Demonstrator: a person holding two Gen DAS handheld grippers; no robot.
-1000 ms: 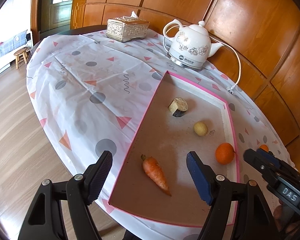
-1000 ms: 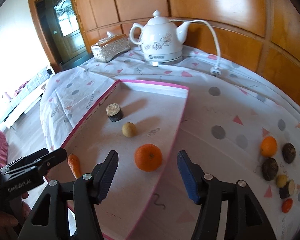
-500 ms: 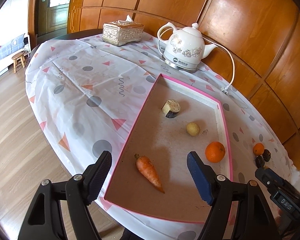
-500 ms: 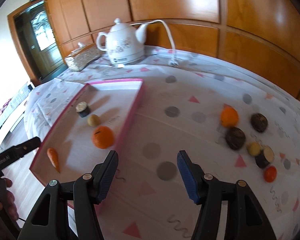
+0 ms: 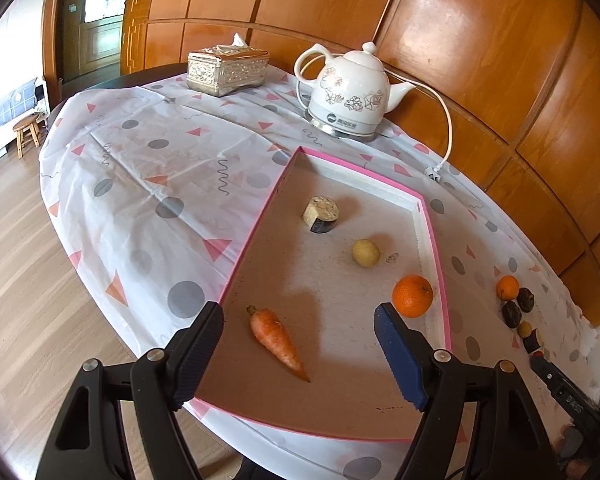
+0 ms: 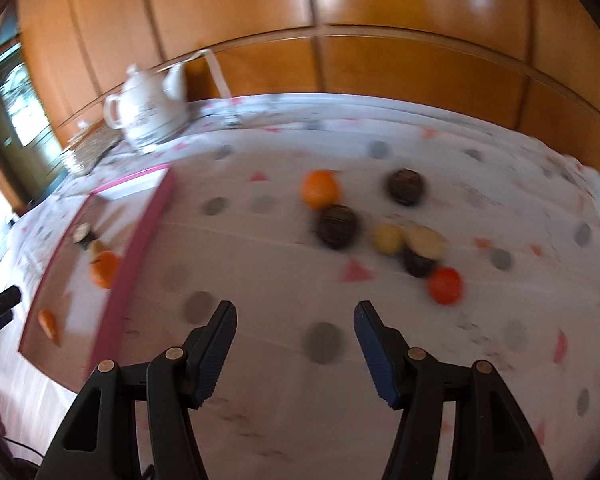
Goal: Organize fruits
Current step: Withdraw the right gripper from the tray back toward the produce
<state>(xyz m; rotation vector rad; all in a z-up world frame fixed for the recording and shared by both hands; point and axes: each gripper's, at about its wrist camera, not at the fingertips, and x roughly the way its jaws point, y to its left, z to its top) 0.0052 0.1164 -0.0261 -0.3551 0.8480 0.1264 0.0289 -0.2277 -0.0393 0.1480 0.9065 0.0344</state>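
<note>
Right wrist view, blurred: right gripper [image 6: 295,344], jaws apart and empty, has been swung from tray [image 5: 444,280] orange [image 5: 412,295] toward loose fruits [image 6: 336,226], seemingly next pick; left gripper [image 5: 299,354] spread, idle.

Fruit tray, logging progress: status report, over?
Left gripper and right gripper open, empty. Tray holds orange, carrot. Six pieces loose on cloth.

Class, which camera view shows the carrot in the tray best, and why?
The left wrist view: the carrot lies sharp and whole between its open fingers. The right wrist view shows only a small, blurred orange shape near its left edge.
</note>
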